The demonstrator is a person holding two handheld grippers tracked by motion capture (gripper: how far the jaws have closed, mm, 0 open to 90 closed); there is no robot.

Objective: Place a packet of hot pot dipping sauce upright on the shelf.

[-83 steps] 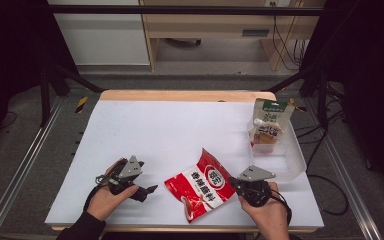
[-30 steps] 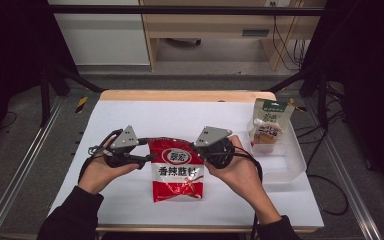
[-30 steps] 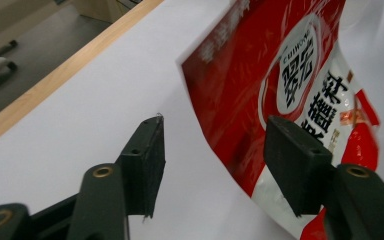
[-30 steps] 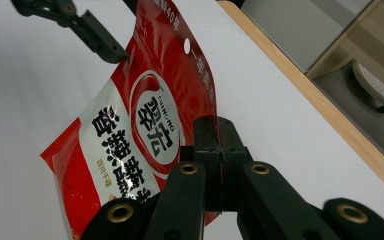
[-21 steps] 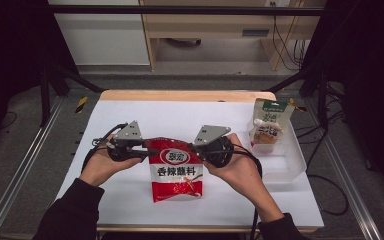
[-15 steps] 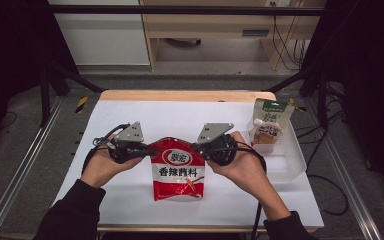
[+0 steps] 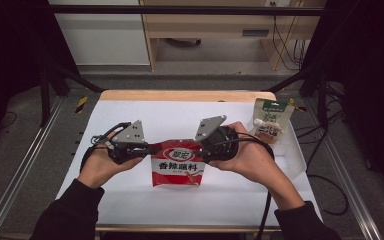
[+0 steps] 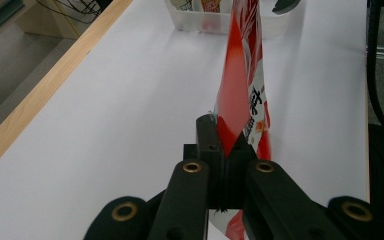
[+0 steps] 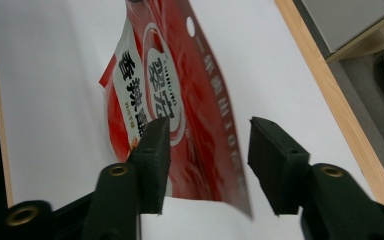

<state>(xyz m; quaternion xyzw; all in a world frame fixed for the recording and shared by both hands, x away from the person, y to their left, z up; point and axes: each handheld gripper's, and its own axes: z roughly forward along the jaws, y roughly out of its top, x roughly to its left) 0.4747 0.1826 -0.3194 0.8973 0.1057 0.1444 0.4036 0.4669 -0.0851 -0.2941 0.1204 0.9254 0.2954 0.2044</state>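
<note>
White tabletop with a wooden far edge fills the scene, dark framing on either side and a clear bin (image 7: 292,150) of snack packs at the far right. At mid-table the red snack bag (image 7: 178,167) hangs upright above the surface. The left gripper (image 7: 150,148) has its jaws clamped tight on the bag's left top corner — the lift is done. The right gripper (image 7: 204,148) has just been opening; its jaws now straddle the bag's right edge, pads apart from the film. Left to do, by my judgement — carrying the bag off, likely toward the bin.
</note>
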